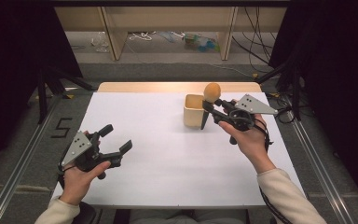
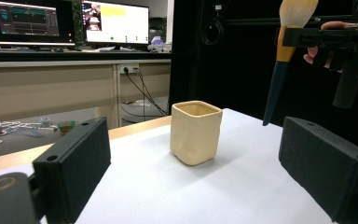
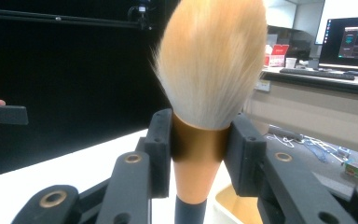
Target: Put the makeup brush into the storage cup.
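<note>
I'm holding the left gripper [image 1: 114, 140] low near the table's front-left corner, jaws gaping wide. The right gripper [image 1: 209, 105] is hovering raised toward the back edge, jaws clamping.

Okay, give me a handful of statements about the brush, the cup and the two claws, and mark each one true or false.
1. The right claw is shut on the makeup brush. True.
2. The brush is held with its bristles pointing down. False: the bristles point up and the dark handle tip points down.
3. The left claw is open and holds nothing. True.
4. The brush handle already stands inside the cream cup. False: in the left gripper view the handle tip hangs in the air, off to the side of the cup.
5. The cup lies tipped on its side. False: it stands upright on the white table, opening upward.
</note>
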`<state>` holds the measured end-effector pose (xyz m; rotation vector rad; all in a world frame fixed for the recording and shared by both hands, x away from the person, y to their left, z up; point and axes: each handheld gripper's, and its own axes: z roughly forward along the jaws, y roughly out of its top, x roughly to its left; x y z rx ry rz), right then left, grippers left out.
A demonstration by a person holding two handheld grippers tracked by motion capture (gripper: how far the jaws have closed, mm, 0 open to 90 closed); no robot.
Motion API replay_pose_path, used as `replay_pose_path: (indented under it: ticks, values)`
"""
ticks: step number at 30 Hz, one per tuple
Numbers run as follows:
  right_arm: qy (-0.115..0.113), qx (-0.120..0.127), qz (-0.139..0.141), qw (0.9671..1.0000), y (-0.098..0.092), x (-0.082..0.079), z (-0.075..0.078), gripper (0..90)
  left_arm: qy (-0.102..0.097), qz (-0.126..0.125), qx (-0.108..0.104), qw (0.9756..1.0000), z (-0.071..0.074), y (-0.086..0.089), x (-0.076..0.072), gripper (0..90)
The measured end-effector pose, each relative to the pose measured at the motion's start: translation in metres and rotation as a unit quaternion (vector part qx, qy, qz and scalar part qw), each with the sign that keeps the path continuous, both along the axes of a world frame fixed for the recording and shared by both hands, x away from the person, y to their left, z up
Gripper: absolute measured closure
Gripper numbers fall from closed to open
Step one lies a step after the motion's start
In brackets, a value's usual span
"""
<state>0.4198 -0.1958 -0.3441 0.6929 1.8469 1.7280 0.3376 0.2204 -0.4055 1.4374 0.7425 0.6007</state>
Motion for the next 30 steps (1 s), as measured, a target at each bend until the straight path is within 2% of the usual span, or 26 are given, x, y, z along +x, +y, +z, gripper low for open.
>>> replay_pose_path:
  ticks: [8,12,13,14,19,20,21,25,27,28,30]
  values:
    - [0.004,-0.001,-0.005,1.0,0.001,0.003,0.001,66.0,0.002,0.0,-0.003,1.0,0.0,0.0,0.0,8.5]
    - [-0.003,0.004,-0.008,1.0,0.002,0.006,0.002,66.0,0.003,0.0,-0.002,1.0,0.0,0.0,0.0,8.5]
    - [0.002,-0.003,-0.006,1.0,0.001,0.006,0.003,66.0,0.003,0.001,-0.002,1.0,0.0,0.0,0.0,8.5]
    - [-0.006,0.0,-0.01,0.9999,0.001,0.007,0.003,66.0,0.003,0.0,-0.002,1.0,0.0,0.0,0.0,8.6]
    - [-0.001,-0.002,-0.009,1.0,0.003,0.009,0.003,66.0,0.003,0.0,-0.002,1.0,0.0,0.0,0.0,8.5]
    - [-0.01,-0.002,-0.011,0.9999,0.004,0.011,0.003,66.0,0.003,0.0,-0.002,1.0,0.0,0.0,0.0,8.6]
    - [-0.001,0.002,-0.009,1.0,0.005,0.01,0.003,66.0,0.003,0.0,-0.002,1.0,-0.001,0.0,0.0,8.6]
    - [-0.001,-0.002,-0.011,0.9999,0.005,0.012,0.004,66.0,0.003,0.0,-0.003,1.0,-0.001,0.0,0.0,8.5]
    - [-0.01,-0.005,-0.013,0.9999,0.005,0.015,0.005,66.0,0.003,0.0,-0.003,1.0,-0.001,0.0,0.0,8.5]
    - [-0.012,0.001,-0.014,0.9998,0.006,0.015,0.004,66.0,0.003,0.001,-0.003,1.0,-0.001,0.0,0.0,8.6]
    - [-0.008,0.0,-0.014,0.9999,0.006,0.016,0.005,66.0,0.003,0.0,-0.003,1.0,-0.001,0.0,0.0,8.5]
